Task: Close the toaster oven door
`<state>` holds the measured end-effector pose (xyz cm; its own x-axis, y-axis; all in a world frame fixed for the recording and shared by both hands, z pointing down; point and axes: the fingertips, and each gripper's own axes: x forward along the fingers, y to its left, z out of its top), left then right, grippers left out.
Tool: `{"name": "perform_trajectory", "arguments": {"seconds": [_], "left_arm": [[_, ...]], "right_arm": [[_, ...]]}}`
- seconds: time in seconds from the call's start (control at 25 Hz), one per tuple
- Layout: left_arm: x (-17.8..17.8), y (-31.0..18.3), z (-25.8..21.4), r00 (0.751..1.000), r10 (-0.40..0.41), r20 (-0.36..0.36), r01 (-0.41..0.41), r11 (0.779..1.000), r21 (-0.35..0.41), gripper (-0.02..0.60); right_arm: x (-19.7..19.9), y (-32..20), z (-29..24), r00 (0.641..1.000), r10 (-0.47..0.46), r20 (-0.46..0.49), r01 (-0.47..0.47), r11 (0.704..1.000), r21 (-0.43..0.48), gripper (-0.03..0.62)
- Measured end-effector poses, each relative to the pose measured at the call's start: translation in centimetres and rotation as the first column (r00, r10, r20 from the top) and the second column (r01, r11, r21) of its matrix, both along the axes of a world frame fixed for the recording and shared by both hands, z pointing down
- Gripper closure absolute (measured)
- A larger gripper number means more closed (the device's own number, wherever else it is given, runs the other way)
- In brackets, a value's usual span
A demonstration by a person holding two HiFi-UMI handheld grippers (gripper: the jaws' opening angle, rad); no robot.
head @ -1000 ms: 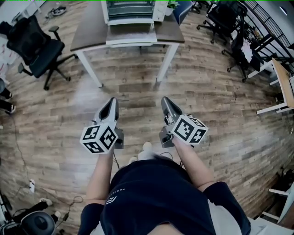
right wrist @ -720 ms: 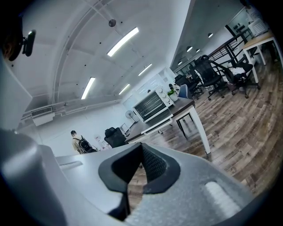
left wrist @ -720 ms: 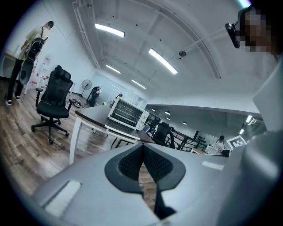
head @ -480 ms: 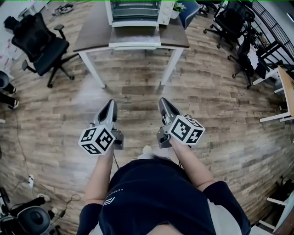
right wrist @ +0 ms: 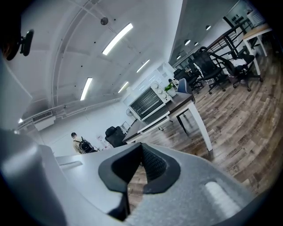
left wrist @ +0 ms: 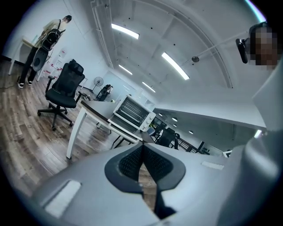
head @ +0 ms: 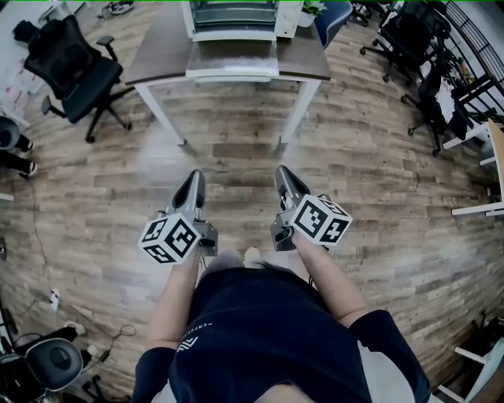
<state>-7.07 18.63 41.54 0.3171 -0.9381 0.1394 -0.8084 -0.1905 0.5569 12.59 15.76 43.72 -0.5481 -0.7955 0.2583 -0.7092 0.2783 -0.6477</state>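
Observation:
A white toaster oven (head: pixel 234 17) stands on a dark-topped table (head: pixel 157 55) with white legs at the top of the head view, its door (head: pixel 233 61) folded down flat toward me. It also shows as the toaster oven (left wrist: pixel 130 112) in the left gripper view and the toaster oven (right wrist: pixel 151 102) in the right gripper view. My left gripper (head: pixel 193 185) and right gripper (head: pixel 282 178) are held side by side over the wooden floor, well short of the table. Both are shut with nothing between the jaws.
A black office chair (head: pixel 71 67) stands left of the table. More black chairs (head: pixel 409 39) crowd the upper right by other desks. A small potted plant (head: pixel 313 8) sits beside the oven. A person (left wrist: pixel 51 37) with a backpack stands far off. Cables (head: pixel 47 303) lie on the floor at lower left.
The table and oven have slid slightly down and right in the head view as I come a little closer. Both grippers keep their places, shut.

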Motion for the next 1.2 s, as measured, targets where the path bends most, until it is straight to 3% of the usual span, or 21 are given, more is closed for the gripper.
{"name": "perform_trajectory", "arguments": {"seconds": [0.52, 0.88, 1.2], "left_arm": [[-2.2, -5.0, 0.5, 0.999, -0.039, 0.005, 0.039, 0.999, 0.025, 0.571], [-3.6, -11.2, 2.2, 0.997, 0.01, -0.075, -0.012, 0.999, -0.031, 0.465], [-5.6, -16.6, 2.9, 0.997, 0.047, -0.063, -0.051, 0.996, -0.07, 0.398]], "right_arm": [[-0.5, -4.5, 1.4, 1.0, -0.004, -0.024, 0.004, 1.0, -0.007, 0.573], [-2.4, -10.3, 1.7, 1.0, 0.021, -0.005, -0.021, 1.0, -0.018, 0.515], [-4.4, -15.2, 2.2, 0.999, 0.049, 0.005, -0.049, 0.998, -0.034, 0.444]]}}
